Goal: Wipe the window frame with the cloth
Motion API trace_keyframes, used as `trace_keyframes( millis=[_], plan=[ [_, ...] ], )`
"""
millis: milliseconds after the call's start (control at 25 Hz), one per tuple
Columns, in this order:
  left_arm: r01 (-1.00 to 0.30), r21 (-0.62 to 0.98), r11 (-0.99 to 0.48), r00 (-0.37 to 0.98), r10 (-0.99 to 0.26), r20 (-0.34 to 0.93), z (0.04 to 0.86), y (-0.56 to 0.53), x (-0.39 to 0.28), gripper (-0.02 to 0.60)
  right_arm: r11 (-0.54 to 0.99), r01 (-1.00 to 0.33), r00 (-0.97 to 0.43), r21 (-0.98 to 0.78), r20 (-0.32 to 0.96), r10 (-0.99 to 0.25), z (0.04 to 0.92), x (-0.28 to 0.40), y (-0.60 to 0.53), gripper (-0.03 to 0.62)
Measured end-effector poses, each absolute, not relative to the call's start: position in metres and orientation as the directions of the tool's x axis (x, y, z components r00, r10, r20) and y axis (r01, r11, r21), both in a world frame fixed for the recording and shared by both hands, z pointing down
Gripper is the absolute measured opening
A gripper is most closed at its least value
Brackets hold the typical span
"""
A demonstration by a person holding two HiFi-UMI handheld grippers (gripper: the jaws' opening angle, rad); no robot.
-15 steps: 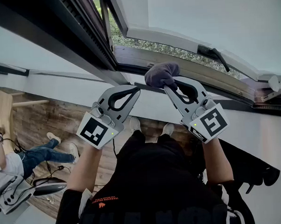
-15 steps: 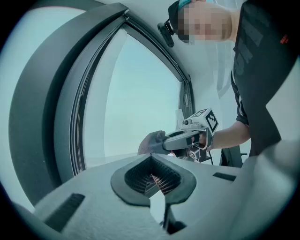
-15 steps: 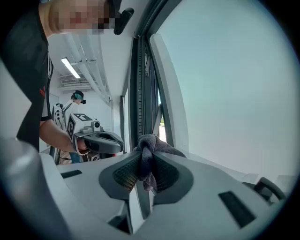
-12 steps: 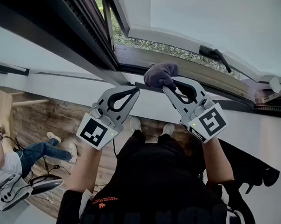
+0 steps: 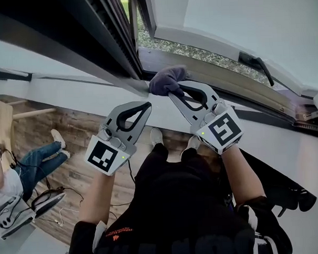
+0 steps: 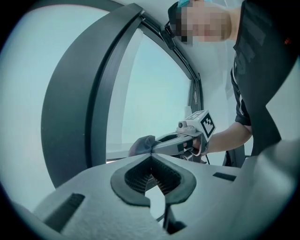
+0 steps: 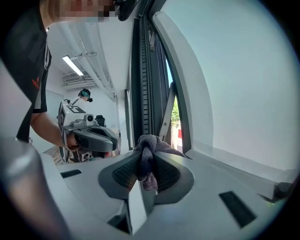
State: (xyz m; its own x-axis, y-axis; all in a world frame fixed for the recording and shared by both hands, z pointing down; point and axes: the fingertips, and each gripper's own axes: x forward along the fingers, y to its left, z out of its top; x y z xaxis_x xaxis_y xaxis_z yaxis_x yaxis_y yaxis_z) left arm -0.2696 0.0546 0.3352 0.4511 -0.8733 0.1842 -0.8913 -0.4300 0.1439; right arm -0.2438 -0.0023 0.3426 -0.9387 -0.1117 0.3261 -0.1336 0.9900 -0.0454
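A dark grey cloth is bunched at the tips of my right gripper, which is shut on it. The cloth presses on the lower window frame, close to the corner where the dark upright frame meets it. In the right gripper view the cloth hangs pinched between the jaws, with the dark frame straight ahead. My left gripper is shut and holds nothing, hovering just left of and below the cloth. Its tips meet, with the right gripper and cloth beyond them.
The white open sash with a dark handle lies to the right. A white wall strip runs under the frame. Below is a wooden floor, with a seated person's legs and some equipment at left.
The right gripper has slid the cloth leftward along the lower frame toward the corner. The left gripper has drifted with it, staying shut.
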Motion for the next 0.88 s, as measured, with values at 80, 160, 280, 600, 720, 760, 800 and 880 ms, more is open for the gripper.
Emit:
trace_keyframes(
  millis=[80, 160, 280, 600, 720, 760, 800, 880],
  plan=[
    [-0.894, 0.151, -0.422, 0.445, -0.875, 0.192, 0.343, 0.056, -0.277, 0.018, 0.991, -0.130, -0.934, -0.045, 0.341, -0.107, 0.355, -0.255, -0.004, 0.072],
    [-0.897, 0.157, -0.413, 0.438, -0.876, 0.201, 0.349, 0.059, -0.283, 0.018, 0.989, -0.135, -0.930, -0.055, 0.351, -0.107, 0.365, -0.264, -0.005, 0.072],
    [-0.902, 0.162, -0.400, 0.428, -0.878, 0.216, 0.356, 0.067, -0.293, 0.018, 0.987, -0.144, -0.923, -0.065, 0.367, -0.111, 0.380, -0.277, -0.005, 0.072],
    [-0.905, 0.168, -0.390, 0.422, -0.871, 0.251, 0.370, 0.074, -0.304, 0.018, 0.977, -0.184, -0.909, -0.103, 0.397, -0.130, 0.416, -0.300, -0.008, 0.072],
    [-0.901, 0.175, -0.397, 0.431, -0.863, 0.264, 0.375, 0.076, -0.302, 0.018, 0.972, -0.210, -0.901, -0.110, 0.407, -0.149, 0.424, -0.298, -0.010, 0.071],
    [-0.900, 0.177, -0.399, 0.434, -0.860, 0.267, 0.377, 0.077, -0.301, 0.018, 0.969, -0.220, -0.899, -0.110, 0.409, -0.157, 0.425, -0.296, -0.011, 0.071],
    [-0.898, 0.179, -0.401, 0.437, -0.858, 0.270, 0.378, 0.078, -0.299, 0.018, 0.967, -0.229, -0.897, -0.110, 0.411, -0.166, 0.426, -0.293, -0.011, 0.071],
    [-0.894, 0.180, -0.410, 0.445, -0.853, 0.271, 0.379, 0.077, -0.294, 0.018, 0.963, -0.245, -0.892, -0.108, 0.414, -0.181, 0.428, -0.285, -0.013, 0.071]
  ],
)
